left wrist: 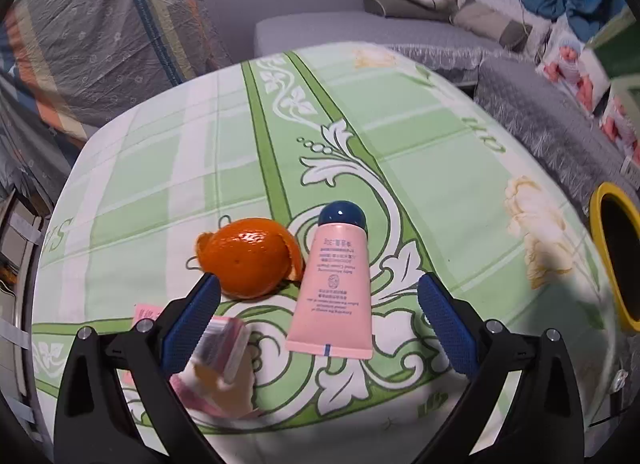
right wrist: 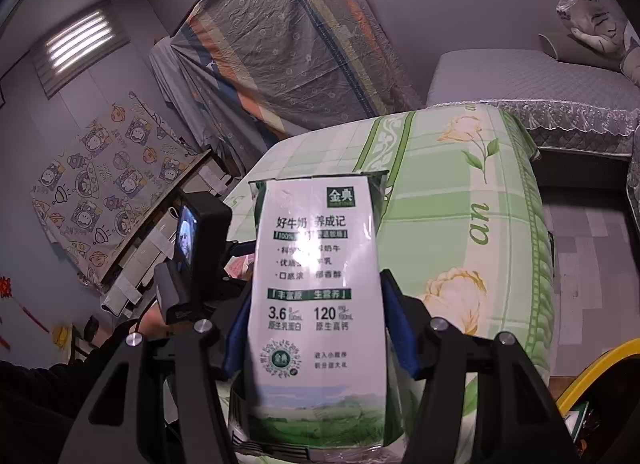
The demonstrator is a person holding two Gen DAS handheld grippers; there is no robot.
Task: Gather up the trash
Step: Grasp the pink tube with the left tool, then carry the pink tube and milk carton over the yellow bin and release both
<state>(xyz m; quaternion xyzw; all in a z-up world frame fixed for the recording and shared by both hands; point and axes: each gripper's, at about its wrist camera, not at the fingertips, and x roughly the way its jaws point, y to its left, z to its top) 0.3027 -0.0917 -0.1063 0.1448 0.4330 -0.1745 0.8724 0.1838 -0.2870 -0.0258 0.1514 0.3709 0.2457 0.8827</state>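
In the left wrist view my left gripper (left wrist: 320, 296) is open just above the table. Between its blue pads lies a pink tube with a dark blue cap (left wrist: 334, 288). An orange peel (left wrist: 250, 260) sits by the left pad. A pink wrapper (left wrist: 218, 360) lies under the left finger. In the right wrist view my right gripper (right wrist: 316, 304) is shut on a white and green milk carton (right wrist: 316, 288), held upright above the table's near edge. A yellow-rimmed bin (left wrist: 616, 252) stands at the table's right, also in the right wrist view (right wrist: 600, 368).
The table carries a green and white floral cloth (left wrist: 420, 152). A grey sofa with cushions (left wrist: 360, 32) stands behind it. My left gripper's body and camera (right wrist: 196, 240) show left of the carton. Striped bedding under plastic (right wrist: 288, 36) leans on the wall.
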